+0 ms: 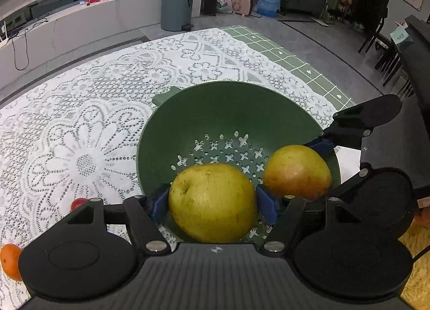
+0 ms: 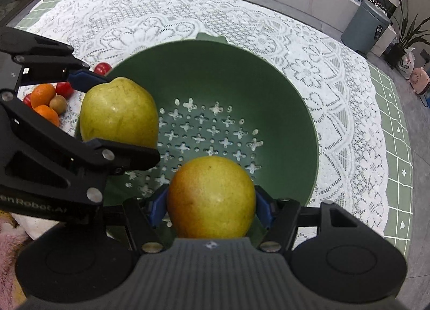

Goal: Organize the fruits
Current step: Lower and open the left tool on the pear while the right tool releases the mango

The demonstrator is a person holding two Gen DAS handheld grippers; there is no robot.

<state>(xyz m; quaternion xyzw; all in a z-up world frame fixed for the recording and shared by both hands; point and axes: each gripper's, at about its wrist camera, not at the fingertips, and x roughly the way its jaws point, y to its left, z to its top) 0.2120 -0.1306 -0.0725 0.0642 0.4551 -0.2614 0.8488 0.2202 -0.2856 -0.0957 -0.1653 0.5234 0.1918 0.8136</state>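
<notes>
A green colander [image 1: 215, 105] [image 2: 215, 73] stands on the lace tablecloth. My left gripper [image 1: 212, 202] is shut on a yellow-green pear [image 1: 212, 202] and holds it over the colander's near rim. My right gripper [image 2: 211, 199] is shut on a yellow-red pear [image 2: 211, 199] and holds it over the colander too. In the left wrist view the yellow-red pear [image 1: 297, 173] hangs at the right between the right gripper's fingers. In the right wrist view the yellow-green pear [image 2: 118, 113] hangs at the left.
Loose fruit lies left of the colander: oranges [image 2: 43, 95], a kiwi [image 2: 58, 103] and small red fruits [image 2: 102, 68]. An orange [image 1: 9, 261] and a red fruit [image 1: 78, 202] show in the left wrist view. A grey bin [image 1: 177, 4] stands beyond the table.
</notes>
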